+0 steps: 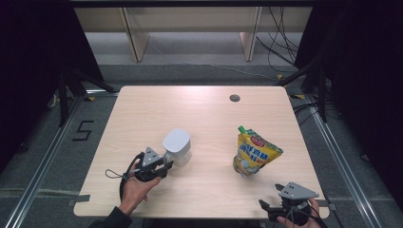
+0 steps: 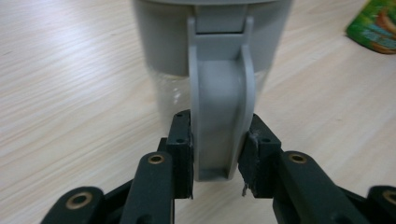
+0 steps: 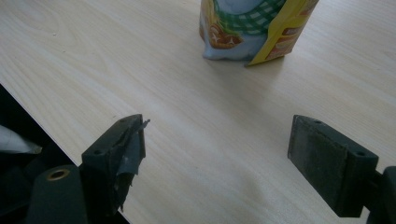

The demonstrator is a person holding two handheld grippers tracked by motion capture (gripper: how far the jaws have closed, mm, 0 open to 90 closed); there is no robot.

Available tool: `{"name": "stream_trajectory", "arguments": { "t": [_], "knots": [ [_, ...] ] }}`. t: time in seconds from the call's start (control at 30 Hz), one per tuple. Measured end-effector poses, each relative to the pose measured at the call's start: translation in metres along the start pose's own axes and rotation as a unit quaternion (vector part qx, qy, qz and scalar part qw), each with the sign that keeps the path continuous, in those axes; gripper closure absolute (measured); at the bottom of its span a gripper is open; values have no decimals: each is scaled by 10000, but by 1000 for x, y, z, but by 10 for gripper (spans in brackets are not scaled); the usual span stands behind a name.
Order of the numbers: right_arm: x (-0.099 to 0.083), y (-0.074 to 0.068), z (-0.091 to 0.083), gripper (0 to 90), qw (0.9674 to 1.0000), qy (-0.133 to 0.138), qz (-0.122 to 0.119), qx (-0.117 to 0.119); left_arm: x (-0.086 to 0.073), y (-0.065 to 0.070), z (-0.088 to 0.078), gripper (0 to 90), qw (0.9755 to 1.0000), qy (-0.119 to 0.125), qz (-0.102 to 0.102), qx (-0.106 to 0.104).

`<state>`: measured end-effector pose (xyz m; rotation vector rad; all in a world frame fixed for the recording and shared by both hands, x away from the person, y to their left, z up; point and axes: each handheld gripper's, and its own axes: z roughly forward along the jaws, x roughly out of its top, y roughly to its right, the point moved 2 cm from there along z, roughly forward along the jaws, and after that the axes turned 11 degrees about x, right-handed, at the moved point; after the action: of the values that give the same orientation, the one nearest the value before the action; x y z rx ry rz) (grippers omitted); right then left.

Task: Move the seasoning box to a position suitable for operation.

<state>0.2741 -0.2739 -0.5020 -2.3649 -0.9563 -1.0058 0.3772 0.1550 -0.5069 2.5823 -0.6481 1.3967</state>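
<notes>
A grey-lidded jug (image 1: 177, 147) with a clear body stands left of the table's middle. My left gripper (image 1: 167, 165) reaches it from the near side. In the left gripper view its pads press both sides of the jug's grey handle (image 2: 219, 116), low on the loop, so the left gripper (image 2: 217, 135) is shut on it. A yellow stand-up pouch (image 1: 254, 154) with a green cap stands to the right. My right gripper (image 1: 271, 195) rests at the table's near right edge, open, with bare wood between its jaws (image 3: 217, 140). The pouch's base (image 3: 247, 28) stands well beyond them.
The light wooden table (image 1: 199, 109) has a round cable hole (image 1: 234, 98) at the back right. Dark rails and grey floor surround it, with cables (image 1: 280, 38) at the far right. A corner of the pouch (image 2: 373, 28) shows past the jug.
</notes>
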Motion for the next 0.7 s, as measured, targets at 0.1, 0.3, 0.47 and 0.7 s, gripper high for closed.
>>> {"name": "stream_trajectory", "arguments": {
  "t": [0.1,0.3,0.47,0.7],
  "knots": [
    [0,1,2,201,10000,-2,-76,7,0,-7,8,645,9998,43,-154,99],
    [-1,-1,2,201,10000,-15,38,2,2,-12,15,678,9998,100,-16,182],
    [0,-1,1,203,10000,-34,-25,22,4,-14,17,682,9999,100,10,58],
    [1,0,1,203,10000,-62,-39,24,4,0,12,683,9987,32,371,-362]
  ]
}}
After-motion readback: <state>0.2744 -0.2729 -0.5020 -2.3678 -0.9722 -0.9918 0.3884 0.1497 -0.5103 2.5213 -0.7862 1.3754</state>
